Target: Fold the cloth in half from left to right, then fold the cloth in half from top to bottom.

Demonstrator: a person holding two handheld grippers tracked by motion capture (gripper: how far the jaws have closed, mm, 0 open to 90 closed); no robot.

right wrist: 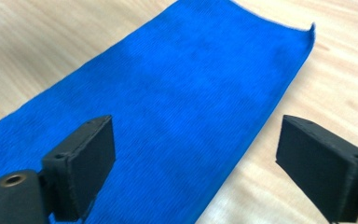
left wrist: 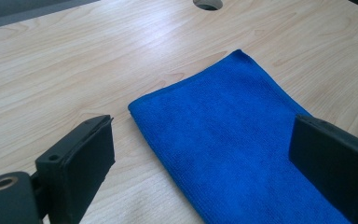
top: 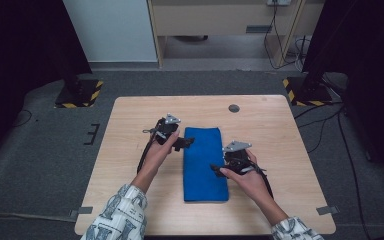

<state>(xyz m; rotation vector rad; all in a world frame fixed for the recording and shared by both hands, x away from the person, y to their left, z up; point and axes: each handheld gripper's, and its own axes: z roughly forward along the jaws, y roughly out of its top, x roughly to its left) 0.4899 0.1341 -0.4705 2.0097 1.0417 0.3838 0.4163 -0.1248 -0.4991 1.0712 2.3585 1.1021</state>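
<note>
A folded blue cloth (top: 204, 163) lies flat mid-desk (top: 275, 130), a long rectangle. Left claw (top: 186, 143) and right claw (top: 215, 169) gape wide at its edges, empty. Grey carpet (top: 40, 145) surrounds.

Blue cloth on pale wood, my black jaws over it.

My cloth (top: 205, 162) is one solid bright blue, plain, mid-frame in the high view. The table (top: 275, 130) under it is light wood with a faint grain. My left gripper (top: 186, 143) and right gripper (top: 215, 168) are black, each topped by a grey plate. My sleeves (top: 122, 220), at the lower edge, are white with a dark printed pattern. The floor mat (top: 45, 145) is grey.
</note>
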